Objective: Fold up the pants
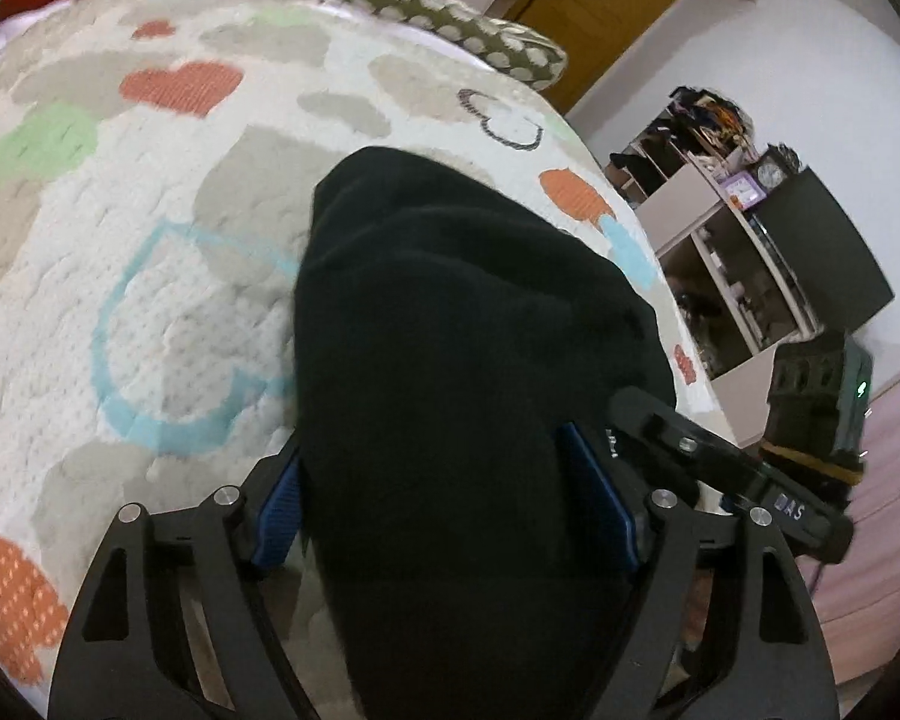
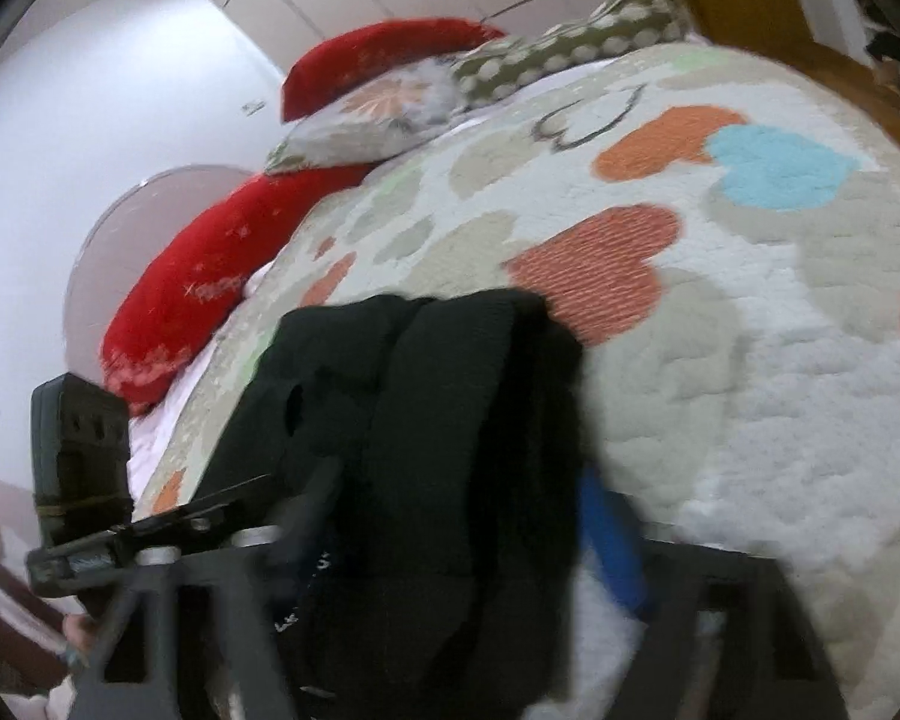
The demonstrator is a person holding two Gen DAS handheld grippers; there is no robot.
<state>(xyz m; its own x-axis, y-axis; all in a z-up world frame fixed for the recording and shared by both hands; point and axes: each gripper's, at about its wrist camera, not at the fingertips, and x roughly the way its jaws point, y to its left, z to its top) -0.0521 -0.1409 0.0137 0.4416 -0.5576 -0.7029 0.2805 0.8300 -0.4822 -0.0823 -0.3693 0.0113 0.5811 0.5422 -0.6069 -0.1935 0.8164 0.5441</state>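
The black pants (image 1: 450,324) lie bunched on a bed with a heart-patterned quilt (image 1: 150,192). In the left wrist view the cloth fills the gap between my left gripper's (image 1: 444,498) blue-padded fingers (image 1: 594,492), which are closed on it. The other gripper (image 1: 726,468) shows just to its right. In the blurred right wrist view the pants (image 2: 438,420) hang in folds between my right gripper's (image 2: 462,534) fingers, one blue pad (image 2: 612,546) visible, and the jaws grip the cloth. The quilt (image 2: 750,360) stretches beyond.
Red pillows (image 2: 210,276), a floral pillow (image 2: 378,120) and a dotted olive pillow (image 1: 468,30) lie at the bed's head. A shelf unit with a dark screen (image 1: 810,252) stands right of the bed, by a yellow door (image 1: 600,6).
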